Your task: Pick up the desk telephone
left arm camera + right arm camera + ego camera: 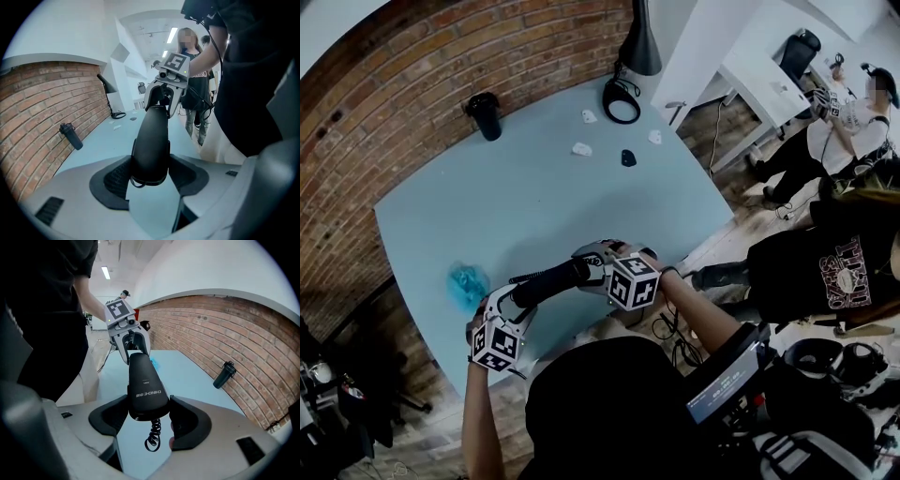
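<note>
The left claw and the right claw each pinch one end of the black telephone handset, pads pressed on both of its sides. The handset hangs level between them over the near edge of the light blue table, clear of its top. At the right claw's end a coiled cord dangles from the handset (white print shows on that end). A blue crumpled thing lies on the table just left of the left claw. Far across the table stand a black bottle by the brick wall and a black desk lamp, with small white bits near it
</note>
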The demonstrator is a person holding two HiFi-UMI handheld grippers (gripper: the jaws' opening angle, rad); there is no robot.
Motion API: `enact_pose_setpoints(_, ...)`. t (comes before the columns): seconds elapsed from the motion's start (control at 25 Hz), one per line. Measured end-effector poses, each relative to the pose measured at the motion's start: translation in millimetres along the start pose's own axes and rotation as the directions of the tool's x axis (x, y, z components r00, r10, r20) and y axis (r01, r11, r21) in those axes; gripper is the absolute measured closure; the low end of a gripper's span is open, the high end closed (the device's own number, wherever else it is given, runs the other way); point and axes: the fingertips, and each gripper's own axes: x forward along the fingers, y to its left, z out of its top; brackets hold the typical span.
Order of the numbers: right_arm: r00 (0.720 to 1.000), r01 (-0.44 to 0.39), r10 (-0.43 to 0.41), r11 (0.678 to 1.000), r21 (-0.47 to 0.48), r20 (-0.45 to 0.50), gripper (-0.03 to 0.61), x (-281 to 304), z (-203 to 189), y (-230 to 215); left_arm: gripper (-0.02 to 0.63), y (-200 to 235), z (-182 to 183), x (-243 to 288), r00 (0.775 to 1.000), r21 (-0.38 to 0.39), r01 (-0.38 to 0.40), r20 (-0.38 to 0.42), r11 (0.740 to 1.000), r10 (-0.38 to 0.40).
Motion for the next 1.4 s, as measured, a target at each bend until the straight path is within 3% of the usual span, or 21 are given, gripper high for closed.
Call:
enact_pose_setpoints(0.72, 0.994, 0.064, -0.06, 0.997, -0.048, 0.087, 0.302, -29.9, 38.5, -10.8, 0.348, 14.8, 32.0, -35.8, 0.993, 0.04, -0.073, 0.094, 0.996, 0.069)
enact_pose_setpoints(1.4, 0.978, 0.089, -0.082, 0.996, -0.028, 0.193, 0.302, -54.5, 73.6, -11.5, 0.35, 20.9, 54.3, -70.2, 0.98, 0.035, -0.079, 0.185, 0.996, 0.072)
